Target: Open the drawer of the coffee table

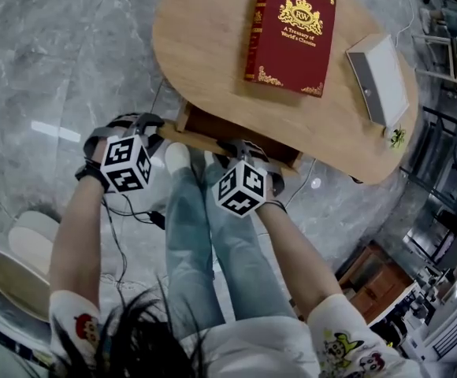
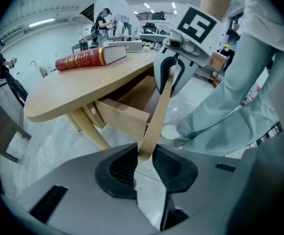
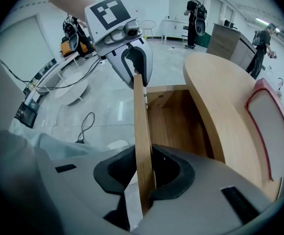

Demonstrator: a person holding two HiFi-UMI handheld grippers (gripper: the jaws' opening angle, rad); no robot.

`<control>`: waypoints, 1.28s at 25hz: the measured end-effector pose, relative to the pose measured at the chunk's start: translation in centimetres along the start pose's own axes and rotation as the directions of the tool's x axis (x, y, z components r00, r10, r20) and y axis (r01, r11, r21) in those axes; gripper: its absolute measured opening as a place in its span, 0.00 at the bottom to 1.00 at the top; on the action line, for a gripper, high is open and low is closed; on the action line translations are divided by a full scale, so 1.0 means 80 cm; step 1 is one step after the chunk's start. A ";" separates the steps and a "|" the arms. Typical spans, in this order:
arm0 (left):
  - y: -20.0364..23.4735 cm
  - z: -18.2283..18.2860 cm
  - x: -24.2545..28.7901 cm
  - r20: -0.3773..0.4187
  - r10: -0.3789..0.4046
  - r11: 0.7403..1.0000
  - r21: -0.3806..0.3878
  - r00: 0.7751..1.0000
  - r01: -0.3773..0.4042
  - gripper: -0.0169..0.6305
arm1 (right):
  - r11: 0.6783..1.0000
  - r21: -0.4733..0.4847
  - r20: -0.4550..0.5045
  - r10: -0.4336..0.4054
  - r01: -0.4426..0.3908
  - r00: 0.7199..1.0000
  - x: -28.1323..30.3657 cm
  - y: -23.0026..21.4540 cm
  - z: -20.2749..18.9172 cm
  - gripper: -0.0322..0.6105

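Note:
The oval wooden coffee table [image 1: 205, 46] has its drawer pulled partway out on my side, and the wooden drawer bottom [image 3: 174, 121] shows inside. The thin drawer front [image 3: 141, 126] stands on edge between both pairs of jaws. My left gripper [image 2: 144, 158] is shut on one end of the drawer front [image 2: 159, 111], and my right gripper [image 3: 144, 173] is shut on the other end. From the head view, the left gripper [image 1: 156, 136] and right gripper [image 1: 244, 150] sit side by side at the table's near edge, pointing steeply down.
A red book [image 1: 291, 30] and a white box [image 1: 378, 77] lie on the tabletop. The person's legs in jeans [image 1: 201, 242] are right below the drawer. A black cable [image 1: 138, 211] trails on the grey marble floor, with pale oval stools [image 1: 24, 250] at the left.

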State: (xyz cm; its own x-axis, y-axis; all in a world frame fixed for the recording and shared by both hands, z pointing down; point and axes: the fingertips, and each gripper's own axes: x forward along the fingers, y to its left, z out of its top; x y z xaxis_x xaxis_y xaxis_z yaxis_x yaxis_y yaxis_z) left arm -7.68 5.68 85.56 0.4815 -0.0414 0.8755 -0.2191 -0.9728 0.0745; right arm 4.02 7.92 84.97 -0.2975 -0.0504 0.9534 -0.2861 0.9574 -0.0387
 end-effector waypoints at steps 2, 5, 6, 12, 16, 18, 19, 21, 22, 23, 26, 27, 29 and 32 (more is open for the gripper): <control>0.000 0.000 0.001 -0.007 -0.001 1.000 0.001 1.000 0.001 0.16 | 1.000 0.001 -0.004 -0.003 0.003 1.000 0.000 0.000 -0.001 0.16; 0.000 0.001 0.002 -0.014 -0.007 1.000 0.009 1.000 0.007 0.15 | 1.000 -0.007 -0.004 -0.006 0.006 1.000 0.000 0.000 -0.002 0.16; -0.001 0.000 0.002 -0.017 -0.008 1.000 0.011 1.000 0.009 0.15 | 1.000 -0.011 -0.002 -0.006 0.006 1.000 0.000 0.000 -0.001 0.16; -0.014 -0.018 -0.004 -0.057 -0.031 0.999 0.032 0.998 0.033 0.16 | 0.999 -0.035 0.006 0.019 -0.019 1.000 0.007 0.030 0.006 0.15; -0.040 -0.028 -0.005 -0.073 -0.057 0.997 0.038 0.996 0.060 0.15 | 0.996 -0.062 -0.005 0.057 -0.057 0.998 0.008 0.054 0.001 0.15; -0.054 -0.033 -0.005 -0.082 -0.061 0.997 0.034 0.995 0.064 0.15 | 0.996 -0.063 -0.011 0.069 -0.069 0.998 0.009 0.068 -0.002 0.16; -0.061 -0.036 -0.005 -0.086 -0.064 0.997 0.035 0.994 0.068 0.15 | 0.995 -0.065 -0.014 0.076 -0.076 0.997 0.010 0.076 -0.004 0.16; -0.073 -0.042 -0.005 -0.094 -0.071 0.996 0.038 0.993 0.075 0.15 | 0.994 -0.069 -0.019 0.088 -0.089 0.996 0.012 0.090 -0.006 0.16; -0.079 -0.046 -0.005 -0.098 -0.073 0.996 0.036 0.993 0.077 0.16 | 0.993 -0.070 -0.020 0.090 -0.091 0.996 0.013 0.096 -0.006 0.16; -0.084 -0.048 -0.005 -0.101 -0.074 0.996 0.034 0.992 0.078 0.16 | 0.993 -0.071 -0.020 0.091 -0.092 0.996 0.014 0.102 -0.007 0.16; -0.097 -0.052 -0.002 -0.106 -0.080 0.996 0.035 0.991 0.084 0.16 | 0.992 -0.078 -0.026 0.093 -0.094 0.995 0.016 0.113 -0.013 0.16; -0.101 -0.053 -0.001 -0.107 -0.081 0.996 0.034 0.991 0.085 0.16 | 0.992 -0.080 -0.029 0.093 -0.095 0.995 0.017 0.116 -0.015 0.16; -0.109 -0.056 0.000 -0.111 -0.080 0.996 0.027 0.991 0.084 0.16 | 0.992 -0.080 -0.036 0.095 -0.097 0.995 0.019 0.123 -0.018 0.16; -0.117 -0.061 0.006 -0.124 -0.081 0.996 0.022 0.989 0.085 0.16 | 0.991 -0.089 -0.045 0.097 -0.101 0.994 0.024 0.130 -0.023 0.16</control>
State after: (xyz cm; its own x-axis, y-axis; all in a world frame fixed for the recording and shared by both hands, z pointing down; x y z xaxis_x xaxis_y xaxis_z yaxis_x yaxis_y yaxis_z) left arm -9.53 15.86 87.56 0.3890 0.0664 0.9189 -0.1587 -0.9777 0.1378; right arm 2.16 18.33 86.93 -0.2830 0.0554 0.9575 -0.1724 0.9791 -0.1076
